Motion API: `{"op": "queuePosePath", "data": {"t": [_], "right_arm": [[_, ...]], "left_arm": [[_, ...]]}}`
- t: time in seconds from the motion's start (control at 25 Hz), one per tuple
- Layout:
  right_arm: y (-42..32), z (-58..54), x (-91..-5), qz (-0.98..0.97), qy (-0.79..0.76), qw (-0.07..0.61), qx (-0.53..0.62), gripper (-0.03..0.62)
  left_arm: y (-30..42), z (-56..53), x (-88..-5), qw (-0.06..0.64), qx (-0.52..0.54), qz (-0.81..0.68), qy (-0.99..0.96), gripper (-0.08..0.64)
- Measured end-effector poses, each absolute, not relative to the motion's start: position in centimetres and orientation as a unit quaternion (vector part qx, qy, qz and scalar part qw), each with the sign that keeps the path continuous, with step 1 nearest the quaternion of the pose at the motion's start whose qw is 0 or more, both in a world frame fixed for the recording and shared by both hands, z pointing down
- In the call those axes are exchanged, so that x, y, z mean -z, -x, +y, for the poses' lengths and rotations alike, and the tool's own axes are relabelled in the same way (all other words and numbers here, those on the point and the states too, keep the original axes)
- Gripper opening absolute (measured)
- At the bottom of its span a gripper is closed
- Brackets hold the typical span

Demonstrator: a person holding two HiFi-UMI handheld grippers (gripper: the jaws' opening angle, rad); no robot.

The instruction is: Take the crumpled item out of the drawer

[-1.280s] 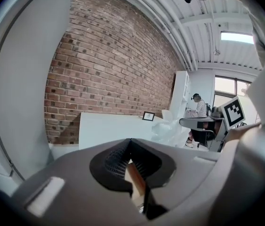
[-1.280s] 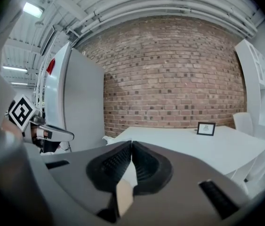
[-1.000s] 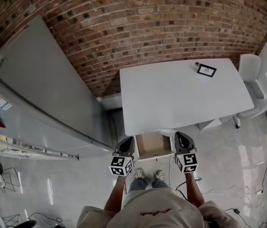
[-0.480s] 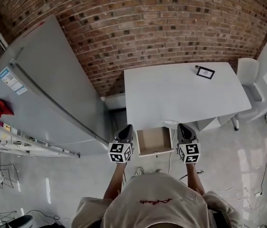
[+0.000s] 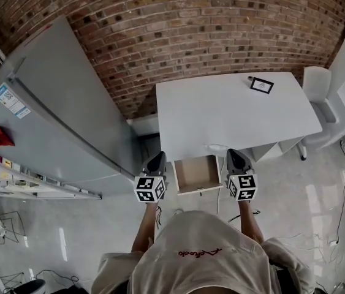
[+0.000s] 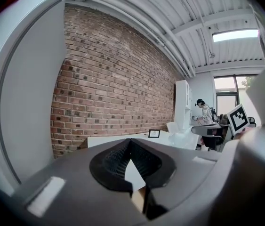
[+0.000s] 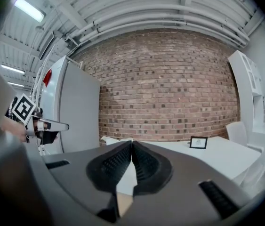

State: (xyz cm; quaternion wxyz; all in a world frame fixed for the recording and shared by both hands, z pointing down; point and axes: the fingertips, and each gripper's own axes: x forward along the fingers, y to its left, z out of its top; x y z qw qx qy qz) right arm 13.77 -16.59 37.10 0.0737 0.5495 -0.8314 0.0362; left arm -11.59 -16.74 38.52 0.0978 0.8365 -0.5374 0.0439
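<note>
The open drawer juts from under the front edge of the white table. Its brown inside shows nothing in it. A small white crumpled lump lies on the table's front edge just above the drawer, and in the right gripper view it is the crumpled lump left of the jaws. My left gripper hangs at the drawer's left side and my right gripper at its right side. In both gripper views, left gripper and right gripper, the jaws are shut with nothing between them.
A tall grey fridge stands at the left against the brick wall. A small framed picture sits at the table's far right. A white chair stands at the right, cables lie on the floor, and a person stands far off.
The head camera has shifted and the person's feet are now hidden under the body. Both grippers stay shut beside the drawer, and the drawer stays open.
</note>
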Motion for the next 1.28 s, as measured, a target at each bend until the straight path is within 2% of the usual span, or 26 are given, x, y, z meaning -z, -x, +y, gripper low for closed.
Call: {"op": "queuePosePath", "data": {"t": [1.28], "right_arm": [[-12.9,-17.6,-36.5,-0.828,-0.556,0.071,-0.033,0.014]], "left_arm": [[11.5,-17.9,-38.6,0.102,-0.045,-0.529,-0.841,0.009]]}}
